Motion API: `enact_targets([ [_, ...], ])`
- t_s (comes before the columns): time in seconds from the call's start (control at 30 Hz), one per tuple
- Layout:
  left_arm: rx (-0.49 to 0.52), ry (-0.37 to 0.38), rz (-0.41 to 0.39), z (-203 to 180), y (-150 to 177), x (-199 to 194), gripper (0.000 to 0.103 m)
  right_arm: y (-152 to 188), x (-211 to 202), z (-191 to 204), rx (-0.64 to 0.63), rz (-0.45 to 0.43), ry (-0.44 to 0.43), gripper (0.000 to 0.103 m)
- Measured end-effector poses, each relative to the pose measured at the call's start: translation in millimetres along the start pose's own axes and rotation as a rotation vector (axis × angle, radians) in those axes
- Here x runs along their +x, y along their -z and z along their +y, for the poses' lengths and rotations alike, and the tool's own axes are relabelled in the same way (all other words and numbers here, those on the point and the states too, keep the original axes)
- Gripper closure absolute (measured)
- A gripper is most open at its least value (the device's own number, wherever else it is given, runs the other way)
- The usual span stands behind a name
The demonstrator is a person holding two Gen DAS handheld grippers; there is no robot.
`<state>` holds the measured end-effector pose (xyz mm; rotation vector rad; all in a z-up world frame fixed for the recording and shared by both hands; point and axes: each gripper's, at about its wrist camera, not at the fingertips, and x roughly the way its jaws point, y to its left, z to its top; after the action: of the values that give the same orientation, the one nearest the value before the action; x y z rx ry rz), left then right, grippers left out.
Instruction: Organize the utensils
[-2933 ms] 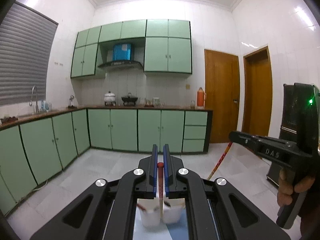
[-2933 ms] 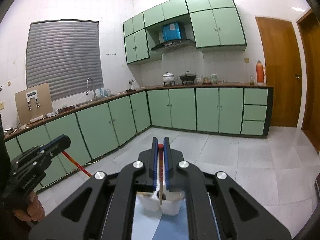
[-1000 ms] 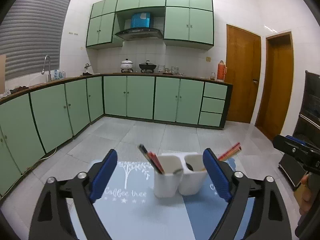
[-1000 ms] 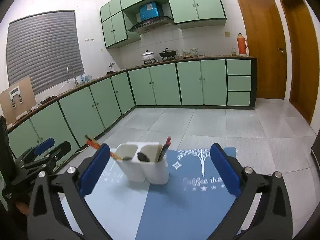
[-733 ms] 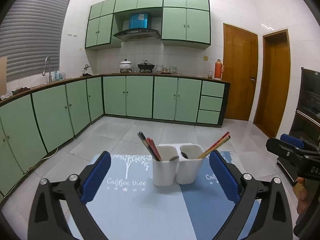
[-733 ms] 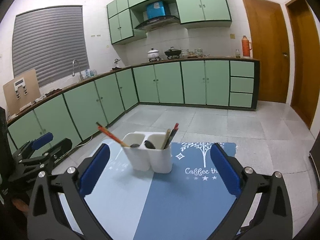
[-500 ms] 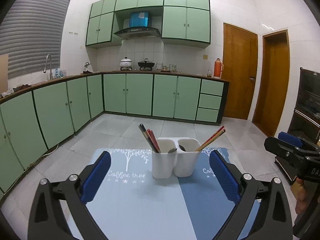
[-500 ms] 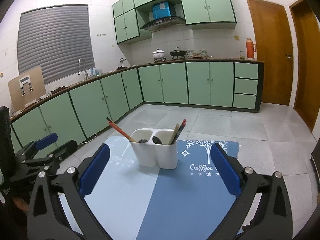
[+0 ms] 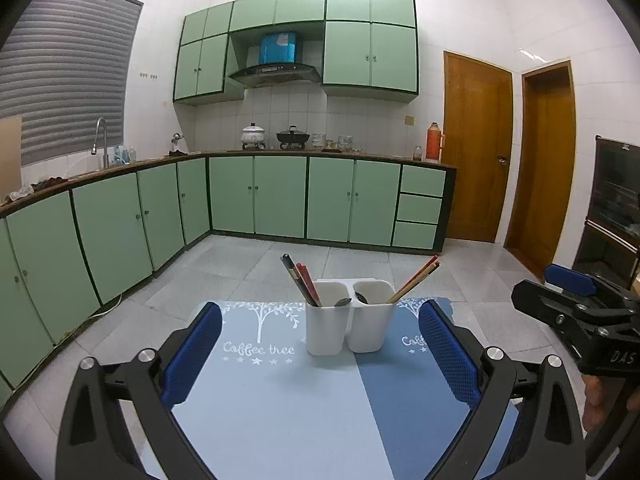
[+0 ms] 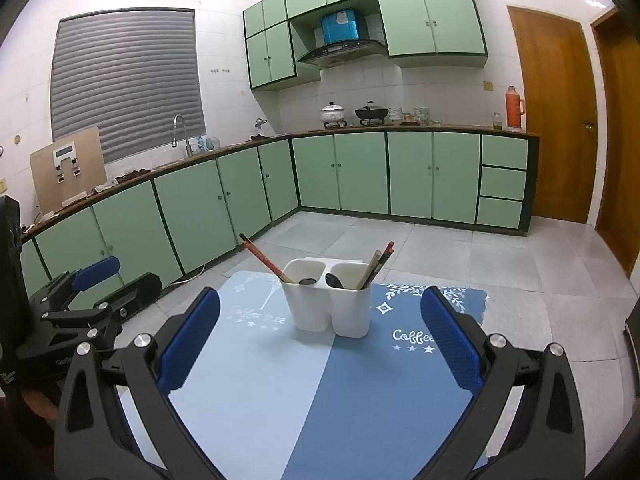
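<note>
A white two-compartment utensil holder (image 9: pixel 347 319) (image 10: pixel 328 301) stands on a blue "Coffee tree" mat (image 9: pixel 280 408) (image 10: pixel 320 392). Red and dark chopsticks (image 9: pixel 301 279) lean out of its left cup, and red-tan chopsticks (image 9: pixel 416 278) lean out of its right cup. Dark spoon bowls (image 10: pixel 320 280) show inside both cups. My left gripper (image 9: pixel 320 354) is open and empty, pulled back from the holder. My right gripper (image 10: pixel 320 342) is open and empty, also back from it. Each gripper shows at the edge of the other's view.
The mat lies on a small table over a grey tiled floor. Green kitchen cabinets (image 9: pixel 280 200) run along the back and left walls. Two wooden doors (image 9: pixel 476 152) are at the right, and a dark appliance (image 9: pixel 616 208) stands at the far right.
Both grippers held chopsticks shut over the holder, then opened and let them drop in. Since then both have drawn back, so the holder looks smaller and further off.
</note>
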<state>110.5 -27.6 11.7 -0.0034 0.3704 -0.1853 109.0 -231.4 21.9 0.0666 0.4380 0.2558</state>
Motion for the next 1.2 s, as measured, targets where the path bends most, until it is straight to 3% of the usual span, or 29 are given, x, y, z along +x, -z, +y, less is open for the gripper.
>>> enact_targets([
  [1.2,0.009,-0.006,-0.033,-2.1,-1.4,-19.6,0.006,-4.1,-10.4,10.4,-0.026,-0.025,-0.007,0.005],
])
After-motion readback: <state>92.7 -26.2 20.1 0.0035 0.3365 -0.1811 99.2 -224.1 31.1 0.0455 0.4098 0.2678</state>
